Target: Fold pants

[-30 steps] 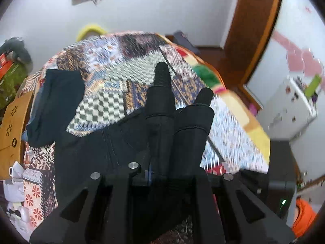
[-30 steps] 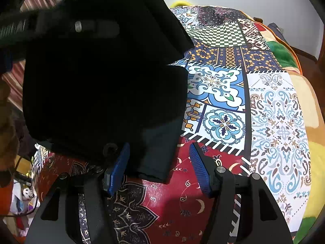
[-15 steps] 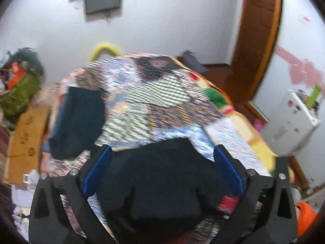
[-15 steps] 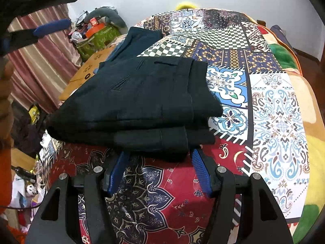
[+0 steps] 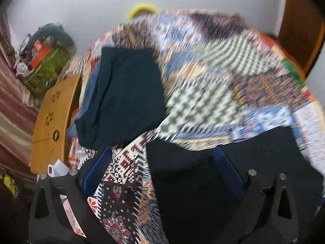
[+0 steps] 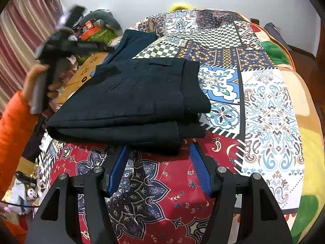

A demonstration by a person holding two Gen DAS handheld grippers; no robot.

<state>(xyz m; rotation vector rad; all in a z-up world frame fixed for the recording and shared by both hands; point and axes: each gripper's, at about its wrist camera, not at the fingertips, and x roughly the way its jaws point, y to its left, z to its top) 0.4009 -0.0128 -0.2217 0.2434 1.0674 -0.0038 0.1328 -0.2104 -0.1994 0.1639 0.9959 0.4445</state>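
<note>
Across the bed, a patchwork bedspread (image 6: 264, 105) of paisley, checks and floral tiles is lying smooth, and the black pants (image 6: 132, 99) are resting on it as a thick, squared-off stack of woven layers, waistband and a pocket welt facing up. Beyond that stack, a second folded dark garment (image 6: 136, 38) is lying flat near the far left edge; the blurred left wrist view is showing it (image 5: 124, 99) larger, with a blue layer peeking out beneath. Only the right wrist view is showing the left gripper (image 6: 85, 44) from outside, gripped by a hand (image 6: 40, 81) in an orange sleeve, off the bed's left side. A bamboo board (image 5: 52, 120) with cut-outs is standing beside the bed. Nearer, the right gripper (image 6: 158, 152) is hovering just short of the pants' folded edge, its ribbed blue fingers (image 6: 200, 168) spread and holding nothing. From its own camera, the left gripper (image 5: 162, 162) is likewise gaping wide over the bedspread's edge, the pants (image 5: 203, 174) partly between its pads.
</note>
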